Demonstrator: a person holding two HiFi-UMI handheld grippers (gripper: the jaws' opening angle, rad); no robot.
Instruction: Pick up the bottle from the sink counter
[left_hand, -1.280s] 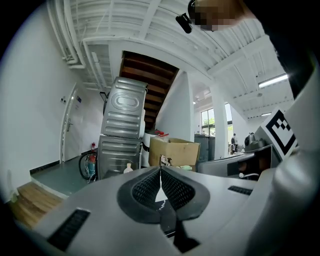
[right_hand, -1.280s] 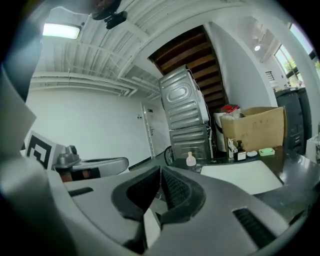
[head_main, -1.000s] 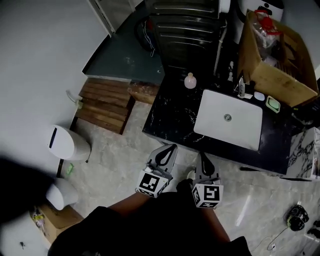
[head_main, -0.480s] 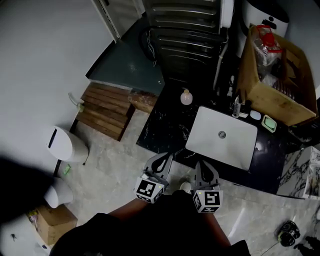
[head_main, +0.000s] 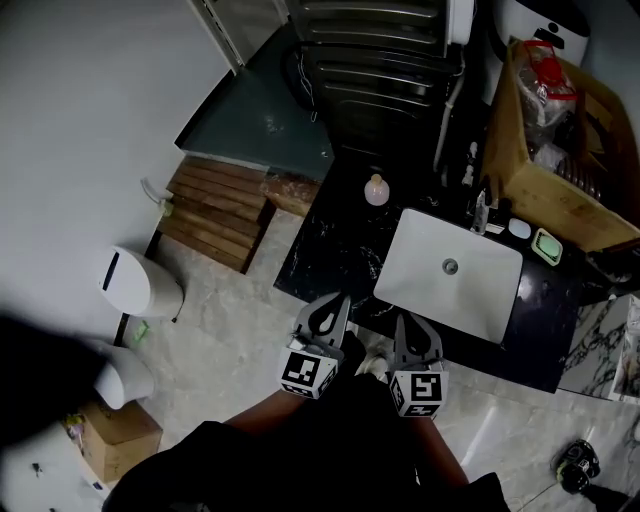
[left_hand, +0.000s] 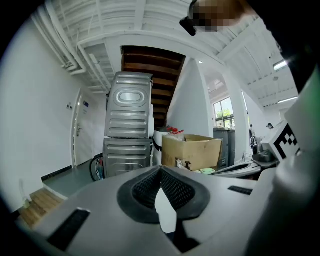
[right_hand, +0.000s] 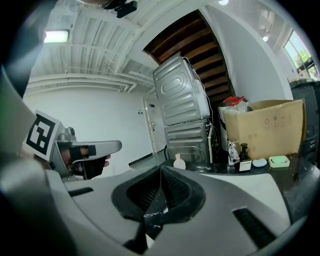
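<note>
Black marble counter (head_main: 330, 240) carries the pale bottle (head_main: 376, 189). It stands upright near the back edge, long axis vertical and neck pointing straight up, just left of the white sink (head_main: 480, 290). My left gripper (head_main: 338, 302) and right gripper (head_main: 409, 322) hover at the counter's front, both closed and empty, well apart from the bottle.

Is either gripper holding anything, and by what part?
Nothing is held: left gripper and right gripper are shut and empty; the bottle stands on the counter.
</note>
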